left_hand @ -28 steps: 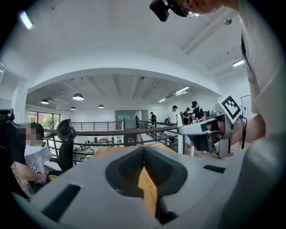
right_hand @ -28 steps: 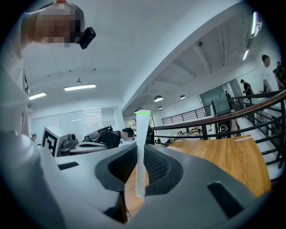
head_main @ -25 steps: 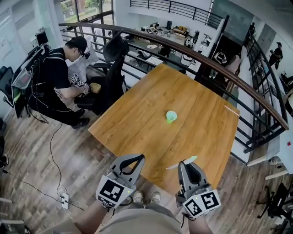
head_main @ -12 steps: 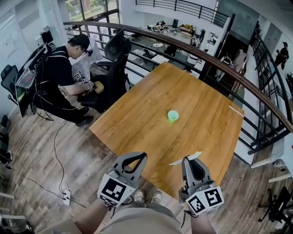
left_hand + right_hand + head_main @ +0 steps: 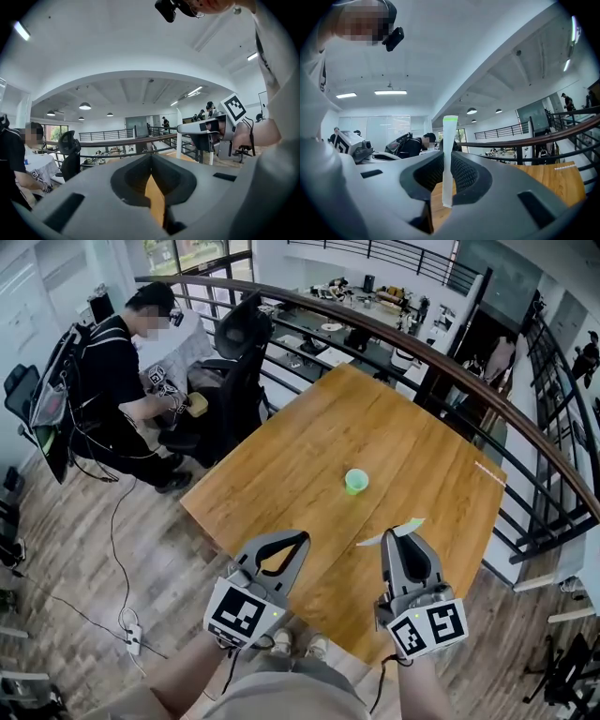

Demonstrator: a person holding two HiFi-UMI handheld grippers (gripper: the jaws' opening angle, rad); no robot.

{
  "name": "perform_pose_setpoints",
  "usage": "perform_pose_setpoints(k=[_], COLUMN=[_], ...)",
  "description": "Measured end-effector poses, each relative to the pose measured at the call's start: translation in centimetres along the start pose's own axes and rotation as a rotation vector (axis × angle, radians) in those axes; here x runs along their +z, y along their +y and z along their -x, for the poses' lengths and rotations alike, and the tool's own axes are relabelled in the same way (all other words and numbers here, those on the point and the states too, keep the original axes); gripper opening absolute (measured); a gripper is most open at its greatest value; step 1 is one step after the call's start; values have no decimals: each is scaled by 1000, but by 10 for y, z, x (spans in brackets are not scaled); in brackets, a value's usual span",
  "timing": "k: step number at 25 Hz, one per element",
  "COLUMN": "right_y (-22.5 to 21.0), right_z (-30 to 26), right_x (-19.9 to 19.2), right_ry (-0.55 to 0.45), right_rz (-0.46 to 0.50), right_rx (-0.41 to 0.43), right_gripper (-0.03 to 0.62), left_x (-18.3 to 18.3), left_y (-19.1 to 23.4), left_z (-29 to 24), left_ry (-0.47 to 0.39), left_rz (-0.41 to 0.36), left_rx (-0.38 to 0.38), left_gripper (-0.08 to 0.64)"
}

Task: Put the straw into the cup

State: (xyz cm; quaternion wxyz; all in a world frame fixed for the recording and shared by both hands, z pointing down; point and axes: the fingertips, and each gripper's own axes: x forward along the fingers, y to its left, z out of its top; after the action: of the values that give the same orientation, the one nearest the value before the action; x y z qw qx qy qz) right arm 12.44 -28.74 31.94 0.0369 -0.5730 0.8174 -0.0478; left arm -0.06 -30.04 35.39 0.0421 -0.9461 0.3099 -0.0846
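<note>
Straw (image 5: pixel 449 154) clamped in right hand-held gripper (image 5: pixel 405 534); left hand-held gripper (image 5: pixel 296 540) closed; cup (image 5: pixel 355 481) on wooden table (image 5: pixel 281 484) beside railing (image 5: pixel 422 348).

Wooden table (image 5: pixel 281 474): rectangular, set cornerwise to the viewer, with a bare wood-grain top. One green cup (image 5: pixel 355 481) stands upright on it, just toward 12 o'clock from the centre. One thin white strip (image 5: pixel 489 472) lies flat near the 3 o'clock corner, well apart from the cup.

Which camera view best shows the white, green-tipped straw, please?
The right gripper view: the white green-tipped straw fills the centre, clamped in the right gripper. The head view shows it small; the left gripper view, a thin sliver.
</note>
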Motion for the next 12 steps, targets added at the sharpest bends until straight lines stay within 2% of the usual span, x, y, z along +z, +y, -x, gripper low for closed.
perform_pose_setpoints(k=[4,12], right_y=[-18,-63], right_z=[-23,-60], right_x=[1,-4], right_ry=[-14,-38], right_rz=[30,57], right_rx=[-8,-44], right_gripper=[51,51], left_x=[-7,-21], left_y=[8,19], left_z=[-25,-80], left_ry=[4,35], left_rz=[37,21], left_rx=[-21,-20], left_gripper=[14,14])
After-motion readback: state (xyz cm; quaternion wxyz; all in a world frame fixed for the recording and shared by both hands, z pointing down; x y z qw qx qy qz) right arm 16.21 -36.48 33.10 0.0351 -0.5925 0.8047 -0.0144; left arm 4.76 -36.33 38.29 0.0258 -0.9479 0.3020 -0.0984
